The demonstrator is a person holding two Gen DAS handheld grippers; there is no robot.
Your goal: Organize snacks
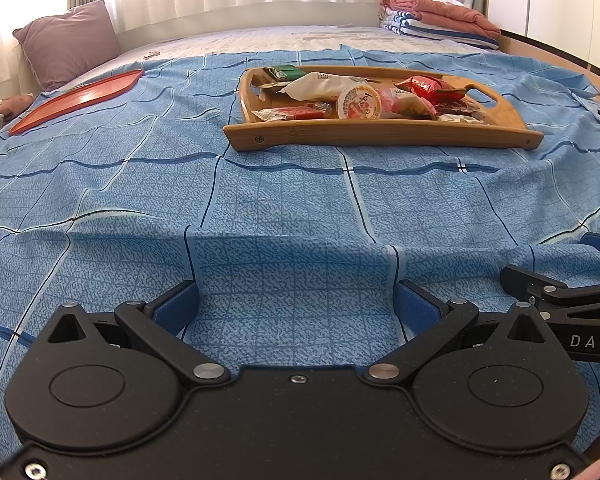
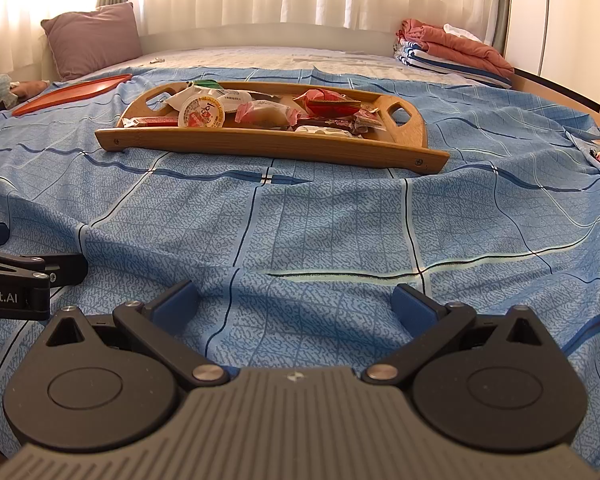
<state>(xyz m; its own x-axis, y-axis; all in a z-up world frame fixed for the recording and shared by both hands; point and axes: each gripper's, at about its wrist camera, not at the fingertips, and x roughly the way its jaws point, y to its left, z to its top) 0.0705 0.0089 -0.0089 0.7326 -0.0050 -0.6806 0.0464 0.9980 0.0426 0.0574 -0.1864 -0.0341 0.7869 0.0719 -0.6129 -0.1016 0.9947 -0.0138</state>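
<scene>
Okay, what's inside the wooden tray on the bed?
The wooden tray holds a pile of wrapped snacks: a round jelly cup, a red packet, a white wrapper and a green packet. Whatever lies under the pile is covered.

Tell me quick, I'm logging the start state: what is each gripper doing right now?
Left gripper: open, holding nothing, over the blue bedspread.
Right gripper: open, holding nothing, short of the wooden tray.
</scene>
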